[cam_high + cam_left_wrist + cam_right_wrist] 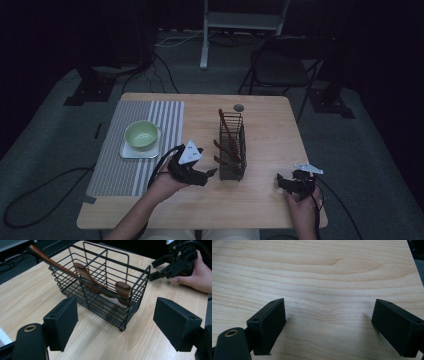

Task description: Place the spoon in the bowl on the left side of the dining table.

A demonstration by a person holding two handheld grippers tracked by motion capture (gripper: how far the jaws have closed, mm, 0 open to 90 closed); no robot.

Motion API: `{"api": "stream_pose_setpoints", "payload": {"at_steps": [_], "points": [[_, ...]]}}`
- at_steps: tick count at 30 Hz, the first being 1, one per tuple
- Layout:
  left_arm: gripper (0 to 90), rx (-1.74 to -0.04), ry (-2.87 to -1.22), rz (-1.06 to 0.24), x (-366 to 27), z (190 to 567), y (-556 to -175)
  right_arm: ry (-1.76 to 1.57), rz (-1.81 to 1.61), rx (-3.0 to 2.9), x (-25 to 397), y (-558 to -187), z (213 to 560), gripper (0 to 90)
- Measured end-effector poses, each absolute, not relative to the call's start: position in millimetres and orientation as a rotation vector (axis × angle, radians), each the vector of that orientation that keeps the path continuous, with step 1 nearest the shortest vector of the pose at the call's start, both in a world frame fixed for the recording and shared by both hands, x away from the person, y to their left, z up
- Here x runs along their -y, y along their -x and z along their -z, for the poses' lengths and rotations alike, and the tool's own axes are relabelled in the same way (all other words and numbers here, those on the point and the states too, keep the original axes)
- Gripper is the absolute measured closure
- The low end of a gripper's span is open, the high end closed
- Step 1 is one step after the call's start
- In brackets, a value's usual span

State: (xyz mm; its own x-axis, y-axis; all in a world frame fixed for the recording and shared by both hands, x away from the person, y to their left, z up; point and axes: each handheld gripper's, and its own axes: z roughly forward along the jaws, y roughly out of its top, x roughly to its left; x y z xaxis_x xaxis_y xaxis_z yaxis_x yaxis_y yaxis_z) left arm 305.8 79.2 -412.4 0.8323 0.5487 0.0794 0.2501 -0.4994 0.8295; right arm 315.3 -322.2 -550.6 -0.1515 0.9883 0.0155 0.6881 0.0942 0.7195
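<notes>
A black wire basket (232, 146) (100, 287) stands mid-table with three brown wooden-handled utensils (97, 285) leaning inside it. My left gripper (207, 175) (113, 325) hovers just left of the basket's near end, jaws wide open and empty, pointing at the basket. My right gripper (281, 181) (329, 325) rests low over bare wood near the table's front right, open with nothing between its jaws; it also appears in the left gripper view as the far gripper (160, 270) held by a hand.
A green bowl (141, 134) sits on a white square plate (127, 152) on a grey striped placemat (120, 170) at the left. A round grommet (239, 107) marks the far table edge. A chair (280, 70) stands beyond the table.
</notes>
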Motion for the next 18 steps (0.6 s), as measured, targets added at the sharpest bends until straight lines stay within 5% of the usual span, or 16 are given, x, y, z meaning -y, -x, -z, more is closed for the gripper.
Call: {"api": "stream_pose_setpoints", "payload": {"at_steps": [18], "points": [[57.6, -0.506, -2.129, -0.401, -60, 414, -312, -1.64, -0.82, -1.897, 322, -315, 551, 11.4]]}}
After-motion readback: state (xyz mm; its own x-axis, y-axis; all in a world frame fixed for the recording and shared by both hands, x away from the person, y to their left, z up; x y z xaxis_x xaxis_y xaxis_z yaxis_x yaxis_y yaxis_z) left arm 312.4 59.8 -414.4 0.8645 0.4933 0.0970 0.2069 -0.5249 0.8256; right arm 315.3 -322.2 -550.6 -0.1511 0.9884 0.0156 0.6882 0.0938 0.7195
